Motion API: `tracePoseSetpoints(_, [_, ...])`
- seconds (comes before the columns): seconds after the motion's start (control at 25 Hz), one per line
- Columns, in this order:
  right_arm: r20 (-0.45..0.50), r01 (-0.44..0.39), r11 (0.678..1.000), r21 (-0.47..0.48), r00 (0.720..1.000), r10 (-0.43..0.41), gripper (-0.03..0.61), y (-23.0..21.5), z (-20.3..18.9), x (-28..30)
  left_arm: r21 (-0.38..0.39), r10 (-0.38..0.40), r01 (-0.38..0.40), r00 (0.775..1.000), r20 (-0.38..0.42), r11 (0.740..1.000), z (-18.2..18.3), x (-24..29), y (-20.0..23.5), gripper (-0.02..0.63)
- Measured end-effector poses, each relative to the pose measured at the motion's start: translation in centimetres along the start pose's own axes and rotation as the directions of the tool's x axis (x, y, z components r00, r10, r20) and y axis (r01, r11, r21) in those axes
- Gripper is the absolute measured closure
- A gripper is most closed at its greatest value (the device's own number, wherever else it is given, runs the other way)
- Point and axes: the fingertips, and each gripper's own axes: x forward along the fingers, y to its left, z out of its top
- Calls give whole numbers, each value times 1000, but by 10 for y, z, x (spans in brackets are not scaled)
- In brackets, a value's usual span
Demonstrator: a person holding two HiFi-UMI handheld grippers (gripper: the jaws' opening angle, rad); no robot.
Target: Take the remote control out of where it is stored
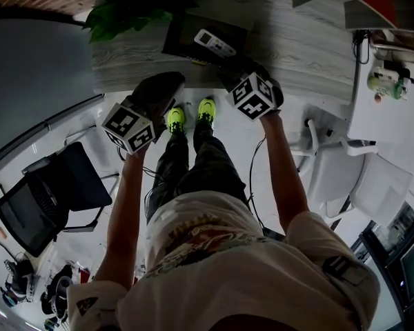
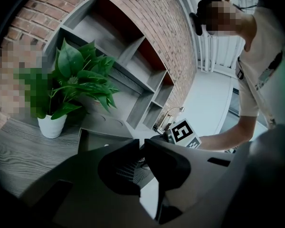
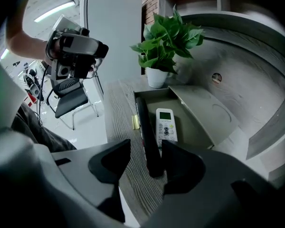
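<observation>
The remote (image 3: 166, 125) lies face up in its open box (image 3: 192, 127) on the counter (image 3: 118, 109), so nothing is out yet; the reach, the grip and the lift are all left. The lid (image 3: 206, 106) is folded open on the remote's far side, leaving it uncovered from above. The right gripper (image 3: 146, 148) hangs near the remote with its jaws apart, pressing on nothing. Between them runs a dark bar (image 3: 148, 137), which seems to be the box's near wall and must be cleared. The counter's edge drops away just beside that gripper. A plant (image 3: 164, 46) stands past the box's end. The left gripper (image 2: 138, 145) is closed and empty, off to the side.
</observation>
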Motion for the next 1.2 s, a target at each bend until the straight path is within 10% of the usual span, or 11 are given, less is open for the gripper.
tracePoseSetpoints(1.2, [-86,-12,995,-94,996,4,465,-9,-6,24,-17,62,-61,998,27,998,18,-15,5,583])
